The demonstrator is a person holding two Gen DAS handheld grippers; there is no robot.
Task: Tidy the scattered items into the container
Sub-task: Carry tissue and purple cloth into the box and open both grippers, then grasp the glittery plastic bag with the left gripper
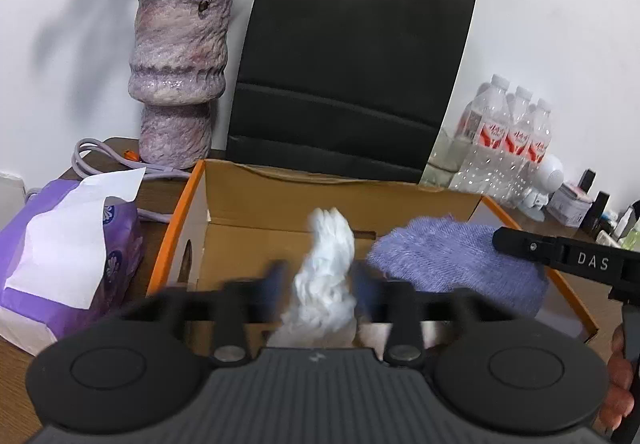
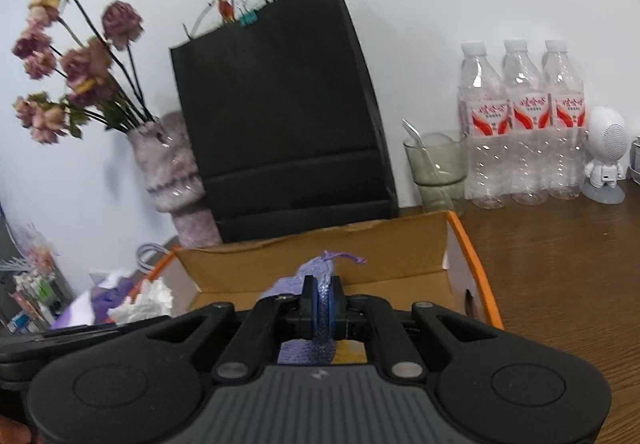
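A cardboard box (image 1: 176,220) with an orange rim stands open on the wooden table. My left gripper (image 1: 320,280) hangs over the box's near side, its jaws open and blurred. A white crumpled wad (image 1: 328,268) stands between them, and the pads do not press on it. My right gripper (image 2: 323,304) is shut on a purple cloth (image 2: 316,268) above the same box (image 2: 472,244). In the left wrist view that purple cloth (image 1: 452,260) hangs over the box's right half. In the right wrist view the white wad (image 2: 148,302) shows at the left.
A purple tissue pack (image 1: 60,252) lies left of the box. Behind it stand a mottled vase (image 1: 180,76) and a black paper bag (image 1: 348,64). Water bottles (image 2: 520,124), a glass with a spoon (image 2: 436,164) and a white figurine (image 2: 604,156) line the back right. Bare table (image 2: 560,284) lies right of the box.
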